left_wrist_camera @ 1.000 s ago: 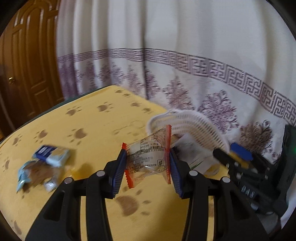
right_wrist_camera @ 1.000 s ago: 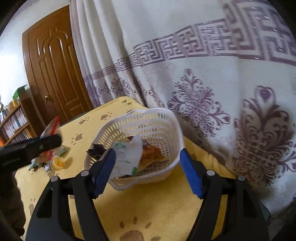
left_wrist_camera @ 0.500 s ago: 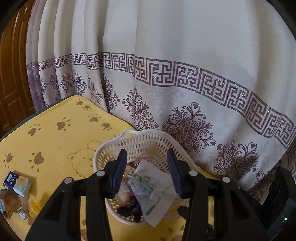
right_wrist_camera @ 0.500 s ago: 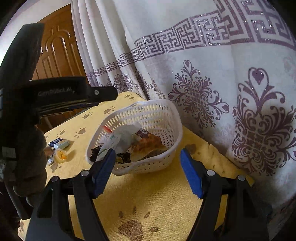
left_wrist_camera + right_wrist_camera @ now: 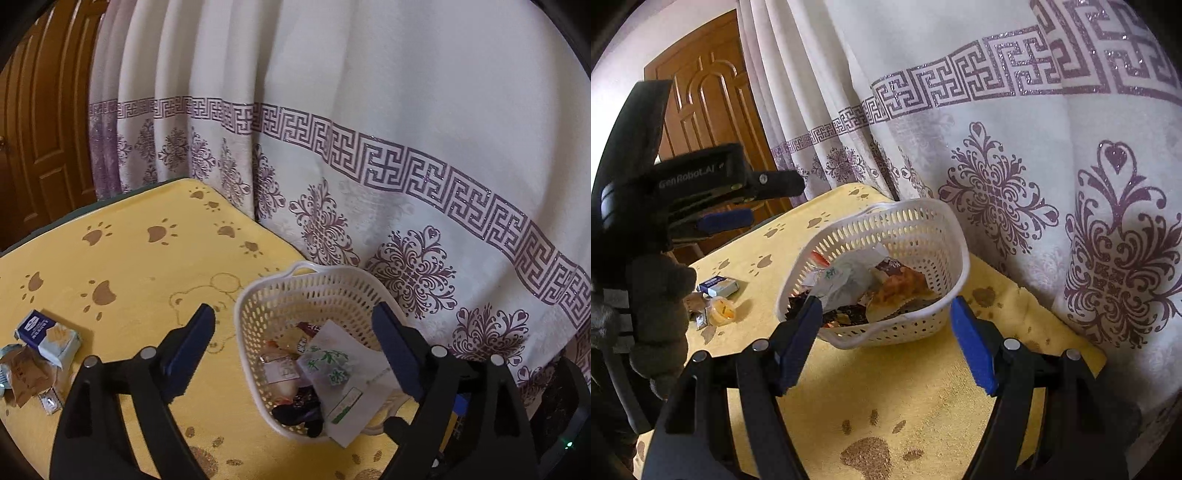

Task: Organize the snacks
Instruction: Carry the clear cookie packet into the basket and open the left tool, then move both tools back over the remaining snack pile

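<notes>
1. The left gripper (image 5: 293, 349) hangs above the white basket (image 5: 255, 295) with its jaws spread wide and nothing between them; a spread, empty hold over the basket suits a drop into it, as I judge it

2. The right gripper (image 5: 886, 341) waits on the near side of the basket, also spread wide and empty, its blue pads level with the near rim but apart from it; I take this as a resting post that keeps the way to the basket free

3. Inside the basket lie the gathered snacks: a pale packet with green print (image 5: 325, 365) on top, a clear wrapper with red edging (image 5: 280, 369) toward the loose pile's side, a dark wrapper (image 5: 299, 410) at the near wall, and an orange-brown packet (image 5: 897, 288) toward the curtain side

4. The basket sits on the yellow paw-print cloth (image 5: 129, 266), close against the curtain (image 5: 369, 110), perhaps so it stays put

5. Well away from the basket, on the door side, a loose pile remains: a blue-and-white box (image 5: 48, 334), brown paper wrappers (image 5: 26, 373), a small sachet (image 5: 50, 400) and a round yellow cup (image 5: 722, 312). So the sorting looks part done

6. Hard to read: the printing on every packet is too small, and what lies under the top packets is covered. The left gripper's body hides the pile's near edge in the right wrist view, and the basket's near right corner is cut off behind a finger; the dark shapes beyond it are probably the right gripper's body
</notes>
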